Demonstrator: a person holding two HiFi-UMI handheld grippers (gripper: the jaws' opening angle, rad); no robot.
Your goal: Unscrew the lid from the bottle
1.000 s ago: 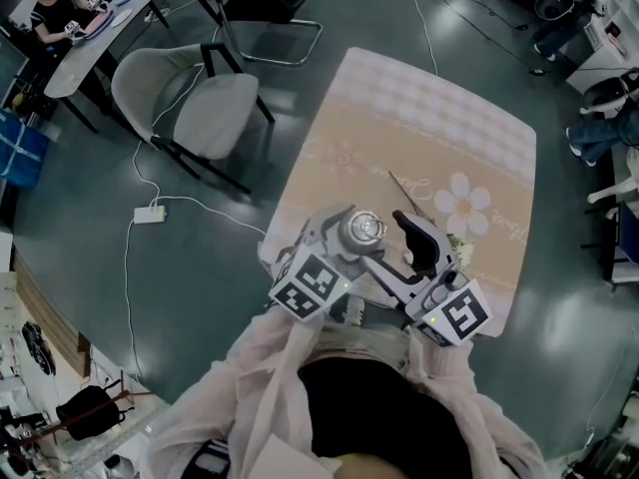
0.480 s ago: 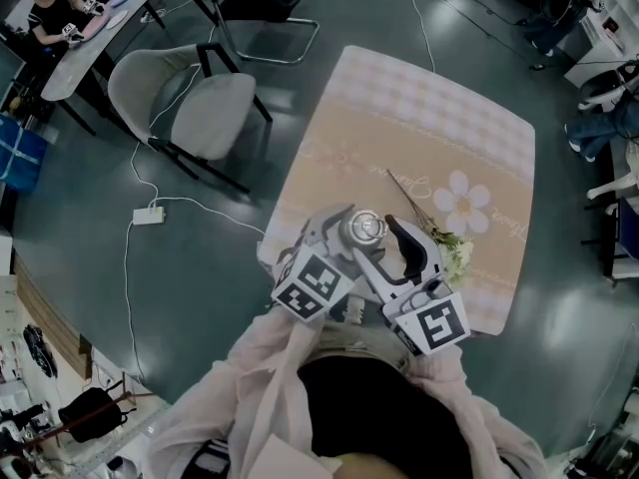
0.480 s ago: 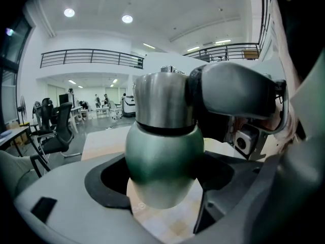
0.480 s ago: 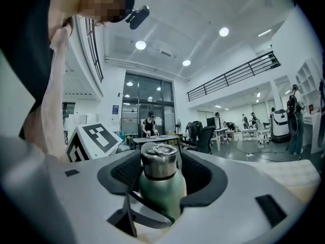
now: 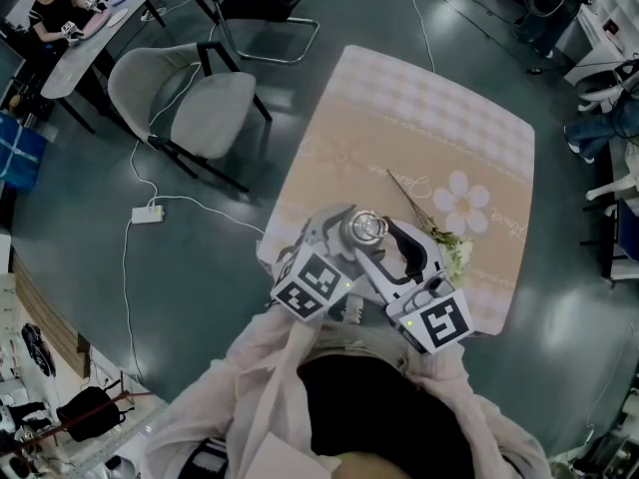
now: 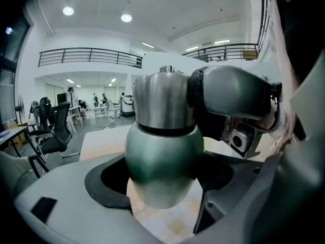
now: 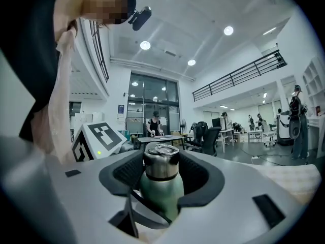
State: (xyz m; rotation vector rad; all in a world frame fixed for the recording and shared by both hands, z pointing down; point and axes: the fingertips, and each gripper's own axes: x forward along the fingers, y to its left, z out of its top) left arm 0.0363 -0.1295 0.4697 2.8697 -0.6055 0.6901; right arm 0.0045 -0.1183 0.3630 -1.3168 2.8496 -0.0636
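Observation:
My left gripper [image 5: 346, 239] is shut on the green bottle [image 6: 163, 161], its pads pressing the round body from both sides [image 6: 165, 184]. The bottle stands upright over the near edge of the table, and its steel lid [image 5: 364, 229] shows from above. My right gripper [image 5: 385, 243] comes in level at lid height. Its jaws have just been closing, with the lid [image 7: 161, 161] between them. In the right gripper view both pads now meet the lid's sides [image 7: 161, 171]. One right finger [image 6: 228, 93] lies against the lid [image 6: 163, 100] in the left gripper view.
The table wears a beige cloth [image 5: 429, 128] printed with a white flower. A dried flower sprig [image 5: 439, 236] lies on it just right of the grippers. On the floor to the left are a grey chair [image 5: 190, 93] and a power strip [image 5: 150, 214] with its cable.
The right gripper's jaws have narrowed around the lid, and its marker cube has shifted slightly left and turned. The left gripper and the bottle have stayed put.

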